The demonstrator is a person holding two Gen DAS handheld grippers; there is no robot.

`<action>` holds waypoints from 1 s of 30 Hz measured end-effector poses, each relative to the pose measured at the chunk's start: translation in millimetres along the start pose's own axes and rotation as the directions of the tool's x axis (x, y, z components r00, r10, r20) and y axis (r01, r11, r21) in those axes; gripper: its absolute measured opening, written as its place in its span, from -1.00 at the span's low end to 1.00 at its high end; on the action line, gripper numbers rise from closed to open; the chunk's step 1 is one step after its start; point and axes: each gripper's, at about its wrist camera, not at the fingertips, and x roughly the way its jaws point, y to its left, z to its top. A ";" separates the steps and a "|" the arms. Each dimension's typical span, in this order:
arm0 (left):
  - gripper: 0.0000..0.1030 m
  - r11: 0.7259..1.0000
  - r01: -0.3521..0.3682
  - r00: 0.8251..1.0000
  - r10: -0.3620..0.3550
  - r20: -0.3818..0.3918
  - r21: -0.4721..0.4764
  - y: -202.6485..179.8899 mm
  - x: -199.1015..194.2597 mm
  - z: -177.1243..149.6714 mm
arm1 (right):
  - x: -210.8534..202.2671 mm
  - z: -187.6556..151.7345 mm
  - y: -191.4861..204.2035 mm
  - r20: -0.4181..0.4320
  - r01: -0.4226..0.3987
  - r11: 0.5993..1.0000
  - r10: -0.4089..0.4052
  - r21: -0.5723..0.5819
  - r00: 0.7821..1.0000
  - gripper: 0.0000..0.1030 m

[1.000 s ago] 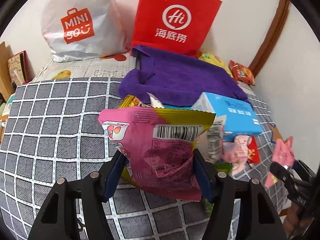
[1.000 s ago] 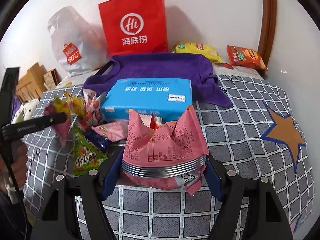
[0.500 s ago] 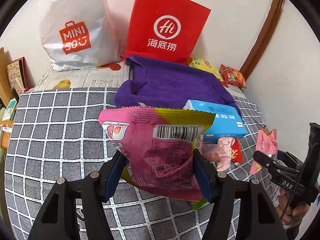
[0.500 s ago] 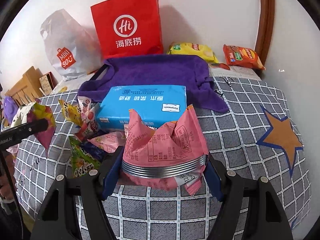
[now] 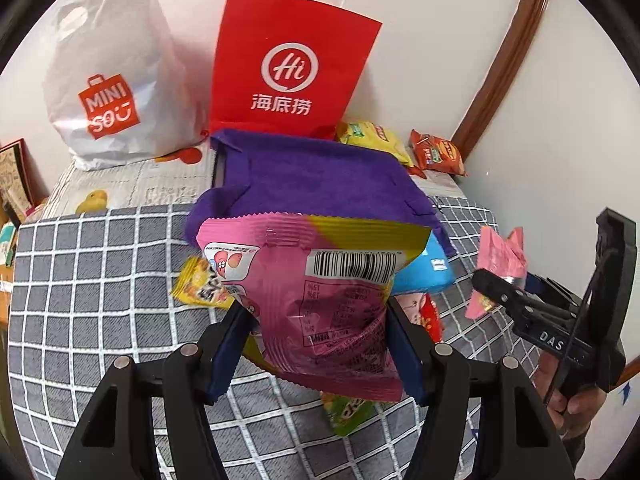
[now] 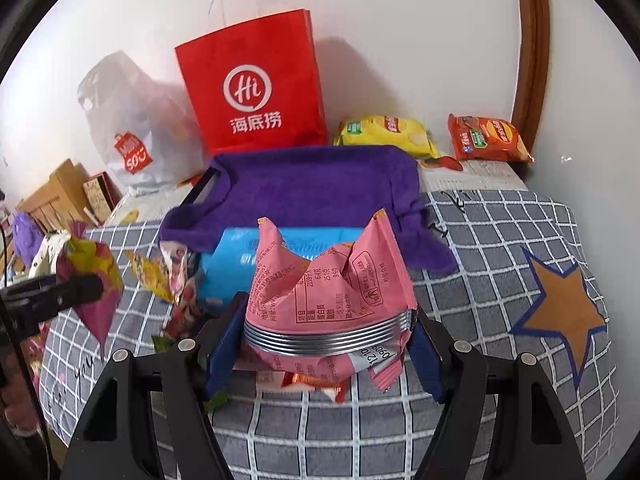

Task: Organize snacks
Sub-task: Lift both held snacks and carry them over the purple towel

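My left gripper [image 5: 316, 344] is shut on a magenta and yellow snack bag [image 5: 320, 292] with a barcode, held above the checked bedspread [image 5: 80, 280]. My right gripper [image 6: 324, 344] is shut on a pink snack packet [image 6: 328, 292], lifted over the same bed. Each gripper shows in the other's view: the right one [image 5: 508, 280] with its pink packet at the right edge, the left one [image 6: 72, 288] with its bag at the left edge. Loose small snacks [image 6: 176, 280] lie beside a blue box [image 6: 232, 264]. Behind it sits a purple cloth-covered tray [image 6: 312, 188].
A red paper bag [image 5: 288, 64] and a white plastic shopping bag [image 5: 108, 92] lean on the back wall. A yellow chip bag [image 6: 384, 132] and an orange chip bag [image 6: 488, 138] lie at the back right. Wooden boxes [image 6: 56, 196] stand to the left of the bed.
Both grippers have risen with their packets still held, so the bed and the snack pile look lower and smaller. The right gripper has come further into the left wrist view.
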 end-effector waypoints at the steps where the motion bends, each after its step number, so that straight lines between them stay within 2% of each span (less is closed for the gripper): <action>1: 0.23 1.000 0.003 1.000 -0.003 -0.002 0.003 -2.2 1.3 2.3 | 0.5 3.2 0.7 0.003 -0.001 1.000 0.001 -0.001 1.000 0.42; 9: 0.24 0.998 0.001 1.000 -0.001 0.007 0.058 -20.7 3.8 29.3 | 11.1 35.0 9.1 0.025 0.004 0.999 -0.003 -0.034 1.000 0.42; 15: 0.23 0.998 -0.014 1.000 0.012 0.029 0.067 -22.2 8.9 57.0 | 31.7 71.0 19.0 0.022 -0.025 0.998 0.026 -0.054 0.999 0.42; 22: 0.23 0.998 -0.030 0.999 0.028 0.037 0.052 -5.9 25.1 87.5 | 57.4 113.8 31.4 0.035 -0.028 0.996 0.031 -0.089 0.999 0.42; 30: 0.23 0.999 -0.037 0.999 0.037 0.034 -0.007 28.0 48.3 126.2 | 92.4 143.4 27.7 0.024 -0.018 0.996 0.020 -0.088 0.999 0.42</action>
